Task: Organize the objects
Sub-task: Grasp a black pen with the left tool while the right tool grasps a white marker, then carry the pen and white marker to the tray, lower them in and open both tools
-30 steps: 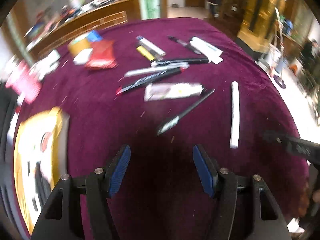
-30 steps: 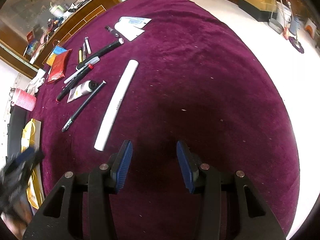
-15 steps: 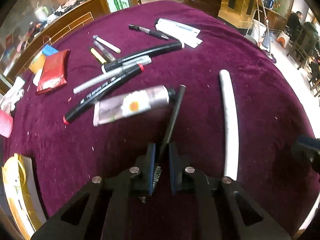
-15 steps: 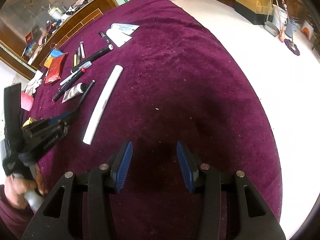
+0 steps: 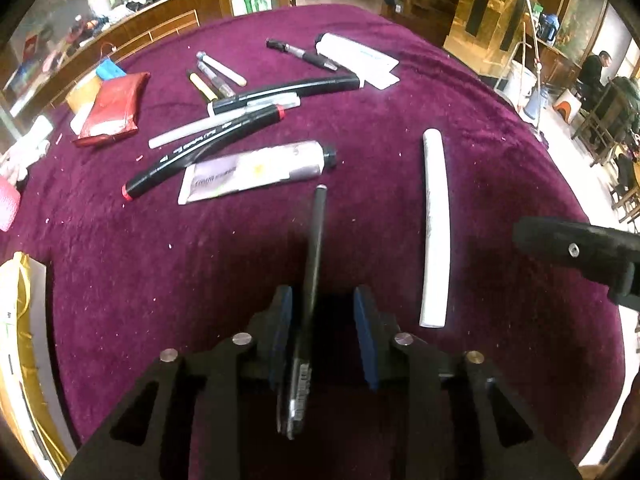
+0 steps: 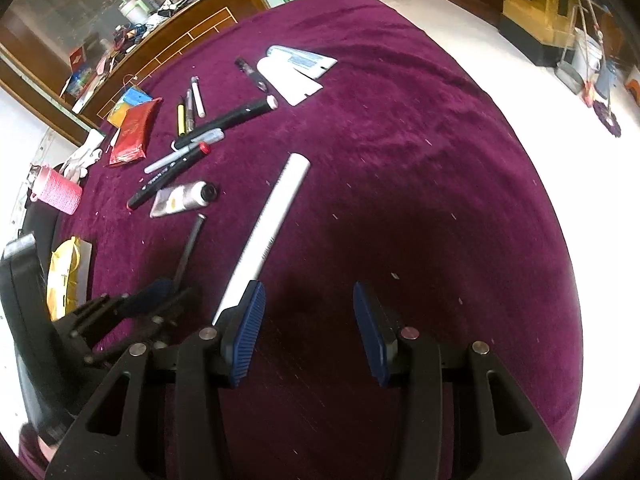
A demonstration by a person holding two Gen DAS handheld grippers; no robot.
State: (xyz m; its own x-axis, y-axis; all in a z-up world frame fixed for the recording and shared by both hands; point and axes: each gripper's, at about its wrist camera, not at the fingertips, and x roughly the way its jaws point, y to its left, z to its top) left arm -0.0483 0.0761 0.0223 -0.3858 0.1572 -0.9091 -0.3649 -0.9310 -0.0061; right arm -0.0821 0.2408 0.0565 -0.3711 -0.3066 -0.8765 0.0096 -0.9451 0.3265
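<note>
A thin black pen (image 5: 312, 280) lies between the fingers of my left gripper (image 5: 324, 320), its tip pointing away; the jaws stand apart with a gap on the right side, so it is open. The pen also shows in the right wrist view (image 6: 188, 248) with the left gripper (image 6: 160, 296) around its near end. A long white tube (image 5: 436, 228) lies to the right of the pen, also seen in the right wrist view (image 6: 268, 232). My right gripper (image 6: 308, 332) is open and empty, its left finger beside the white tube's near end.
On the purple cloth (image 5: 360, 120) lie a silver cream tube (image 5: 256, 170), black and red marker (image 5: 200, 148), several pens, a red pouch (image 5: 112, 108) and white packets (image 5: 360, 56). A yellow bag (image 5: 20, 340) lies at the left edge. The cloth drops off at the right.
My left gripper came down over the black pen, shut on it, and now its jaws stand apart again with the pen between them. My right gripper moved closer to the white tube.
</note>
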